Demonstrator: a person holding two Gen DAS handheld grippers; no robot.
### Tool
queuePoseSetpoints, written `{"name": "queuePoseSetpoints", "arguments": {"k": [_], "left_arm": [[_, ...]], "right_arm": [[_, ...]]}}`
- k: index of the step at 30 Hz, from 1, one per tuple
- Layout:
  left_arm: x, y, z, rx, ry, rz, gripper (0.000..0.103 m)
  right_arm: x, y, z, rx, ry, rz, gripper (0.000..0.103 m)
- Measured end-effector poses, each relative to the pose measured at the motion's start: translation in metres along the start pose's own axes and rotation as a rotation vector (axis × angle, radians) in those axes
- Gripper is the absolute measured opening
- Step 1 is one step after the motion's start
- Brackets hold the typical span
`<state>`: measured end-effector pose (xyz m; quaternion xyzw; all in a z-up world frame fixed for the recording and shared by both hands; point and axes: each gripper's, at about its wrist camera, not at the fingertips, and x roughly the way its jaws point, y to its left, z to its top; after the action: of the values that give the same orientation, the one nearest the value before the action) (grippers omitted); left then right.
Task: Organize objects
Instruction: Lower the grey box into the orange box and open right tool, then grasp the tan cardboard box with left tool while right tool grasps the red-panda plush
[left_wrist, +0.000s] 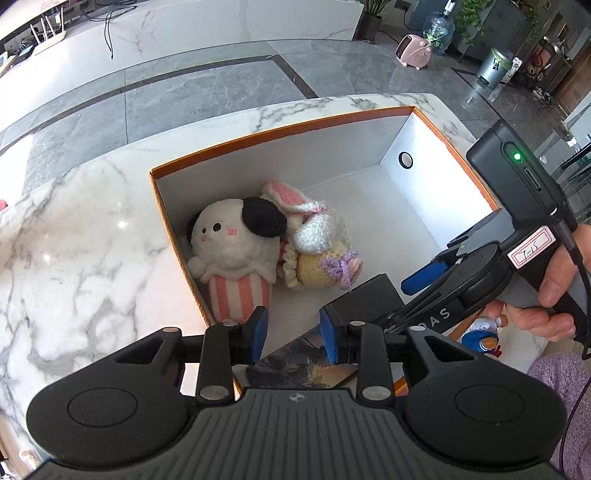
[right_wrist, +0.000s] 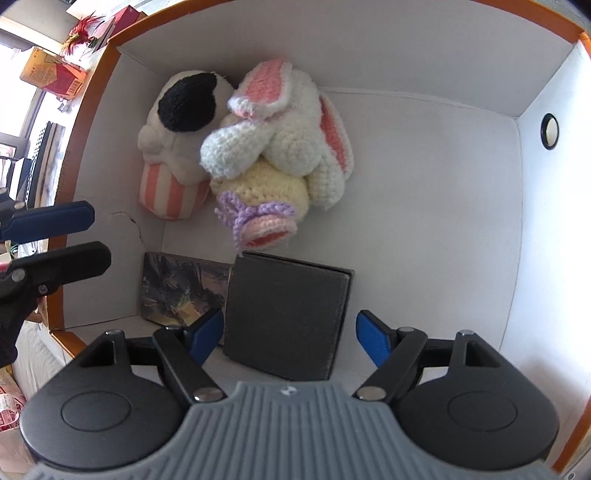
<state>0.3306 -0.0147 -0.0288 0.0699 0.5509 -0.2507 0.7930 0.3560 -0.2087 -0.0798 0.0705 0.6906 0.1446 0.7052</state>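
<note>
An orange-rimmed white box (left_wrist: 280, 133) (right_wrist: 424, 229) stands on the marble table (left_wrist: 74, 240). In it lie a white plush with a black ear and striped base (left_wrist: 236, 251) (right_wrist: 177, 147), a crocheted rabbit (left_wrist: 321, 236) (right_wrist: 288, 144), a picture booklet (left_wrist: 299, 362) (right_wrist: 177, 288) and a black square box (left_wrist: 365, 295) (right_wrist: 288, 314). My right gripper (right_wrist: 291, 332) (left_wrist: 424, 273) is open inside the box, its pads either side of the black box without touching it. My left gripper (left_wrist: 293, 332) (right_wrist: 51, 236) is open and empty above the box's near left corner.
A small blue and white toy (left_wrist: 484, 338) lies outside the box at the right. The box wall has a round hole (left_wrist: 405, 160) (right_wrist: 549, 131). Beyond the table are a grey tiled floor, a pink heater (left_wrist: 415, 51) and a bin (left_wrist: 495, 68).
</note>
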Motion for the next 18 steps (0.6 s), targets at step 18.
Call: {"name": "queuePoseSetpoints", "arguments": {"k": [18], "left_arm": [[-0.024, -0.018, -0.018, 0.019, -0.043, -0.035, 0.036]], "right_arm": [[-0.045, 0.015, -0.02, -0.058, -0.12, 0.013, 0.045]]}}
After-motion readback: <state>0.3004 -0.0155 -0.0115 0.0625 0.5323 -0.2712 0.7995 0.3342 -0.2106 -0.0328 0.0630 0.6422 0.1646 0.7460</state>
